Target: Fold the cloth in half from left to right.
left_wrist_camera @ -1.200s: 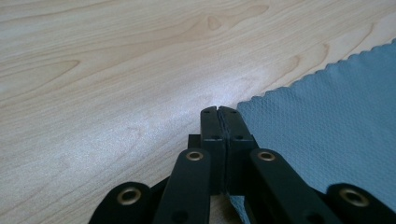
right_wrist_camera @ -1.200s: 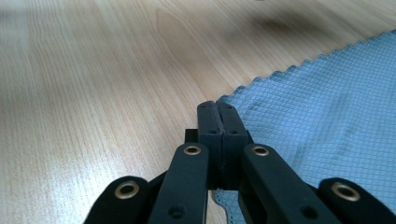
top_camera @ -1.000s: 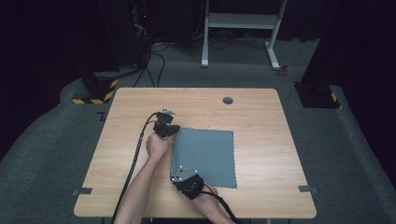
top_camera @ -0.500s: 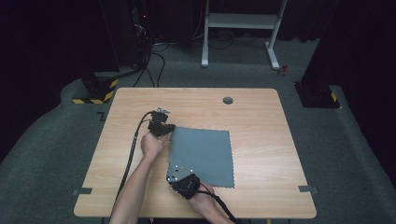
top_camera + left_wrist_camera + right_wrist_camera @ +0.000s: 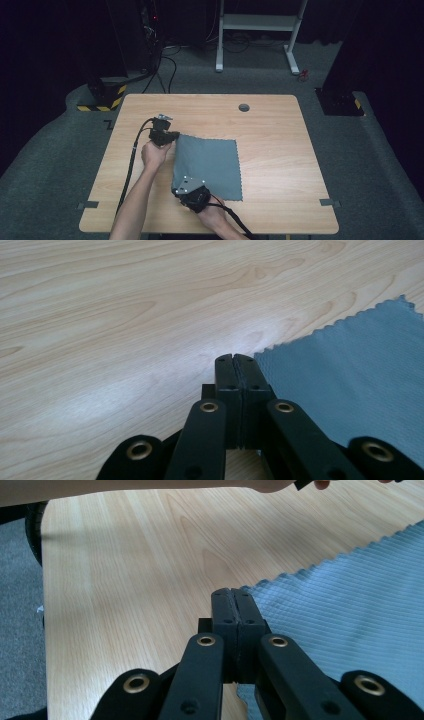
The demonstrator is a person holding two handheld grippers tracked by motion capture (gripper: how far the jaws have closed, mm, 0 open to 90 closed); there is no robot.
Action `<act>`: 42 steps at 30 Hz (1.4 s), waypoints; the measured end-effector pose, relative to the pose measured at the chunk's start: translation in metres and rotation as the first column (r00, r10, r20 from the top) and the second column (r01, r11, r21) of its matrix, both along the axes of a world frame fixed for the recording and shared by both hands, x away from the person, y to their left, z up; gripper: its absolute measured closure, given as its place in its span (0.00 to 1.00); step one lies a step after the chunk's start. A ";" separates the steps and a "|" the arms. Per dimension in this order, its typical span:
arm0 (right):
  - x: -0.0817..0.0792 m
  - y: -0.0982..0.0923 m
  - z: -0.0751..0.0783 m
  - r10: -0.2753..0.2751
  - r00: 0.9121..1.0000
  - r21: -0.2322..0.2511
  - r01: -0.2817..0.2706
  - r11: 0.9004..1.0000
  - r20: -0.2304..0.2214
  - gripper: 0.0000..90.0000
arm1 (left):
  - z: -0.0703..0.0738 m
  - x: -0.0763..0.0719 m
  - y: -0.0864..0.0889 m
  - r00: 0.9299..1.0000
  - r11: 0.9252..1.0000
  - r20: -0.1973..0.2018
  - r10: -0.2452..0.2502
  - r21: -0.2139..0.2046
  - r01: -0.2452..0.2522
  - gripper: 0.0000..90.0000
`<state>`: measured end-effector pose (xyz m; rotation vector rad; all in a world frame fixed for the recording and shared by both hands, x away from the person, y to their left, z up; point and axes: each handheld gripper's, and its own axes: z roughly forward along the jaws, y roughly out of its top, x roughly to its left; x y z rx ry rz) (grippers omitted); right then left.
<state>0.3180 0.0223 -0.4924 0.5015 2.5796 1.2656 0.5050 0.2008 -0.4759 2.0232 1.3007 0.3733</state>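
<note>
The high view is looking forward and down from above the near edge of the tabletop (image 5: 280, 130), taking in both claws from afar. Each gripper view is riding close behind its own claw, left claw (image 5: 234, 360) and right claw (image 5: 233, 594), facing along the pressed-together jaws low over the wood. All three are sharing the grey cloth (image 5: 210, 165) beside the claws.

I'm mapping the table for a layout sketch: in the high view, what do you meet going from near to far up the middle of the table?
Right gripper at the cloth's near corner → grey cloth → left gripper at its far corner → round hole in the table.
</note>
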 end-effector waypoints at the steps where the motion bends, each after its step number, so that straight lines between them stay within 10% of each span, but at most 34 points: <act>1: 0.001 -0.004 -0.001 -0.006 1.000 0.009 0.006 1.000 -0.006 1.00 | -0.001 0.001 -0.004 1.000 1.000 -0.004 -0.006 0.006 0.006 1.00; 14: 0.001 -0.052 -0.011 -0.098 0.994 0.030 0.099 0.995 -0.046 1.00 | -0.012 0.006 -0.033 0.999 0.998 0.002 -0.032 -0.056 0.032 1.00; 42: -0.003 -0.117 -0.022 -0.208 0.976 0.044 0.211 0.977 -0.059 1.00 | -0.010 0.017 -0.108 0.994 0.993 0.007 -0.113 0.032 0.113 0.99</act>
